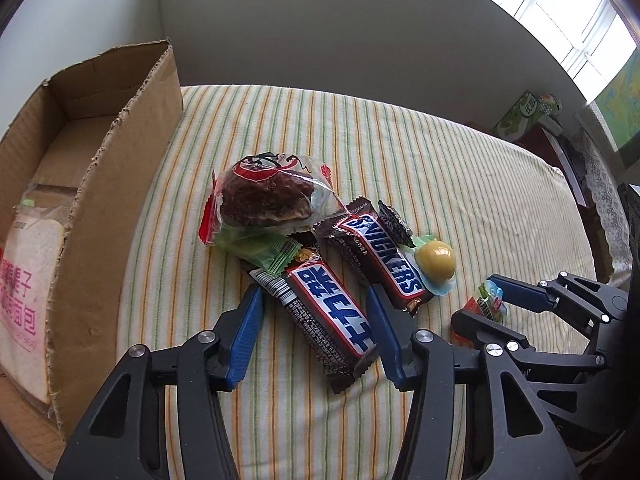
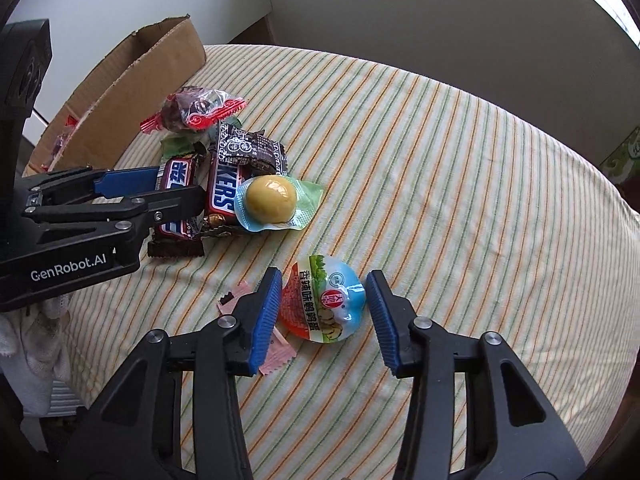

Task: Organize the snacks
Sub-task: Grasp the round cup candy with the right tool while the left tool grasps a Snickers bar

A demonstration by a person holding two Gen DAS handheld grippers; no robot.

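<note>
right gripper (image 2: 323, 310) astride egg packet (image 2: 325, 300) (left pad touching), striped cloth (image 2: 460, 200)

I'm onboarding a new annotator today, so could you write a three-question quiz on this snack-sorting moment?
1. True or false: the cardboard box is empty.
2. Which snack lies between the fingers of the left gripper?
A. the Snickers bar with Chinese lettering
B. the packed yellow egg
C. the chocolate cake in clear wrap
3. Fill in: the right gripper straddles a round ___ pack on the striped cloth.

Key
1. False: a bag of sliced bread lies in it.
2. A
3. quail egg, going by its label.
</note>
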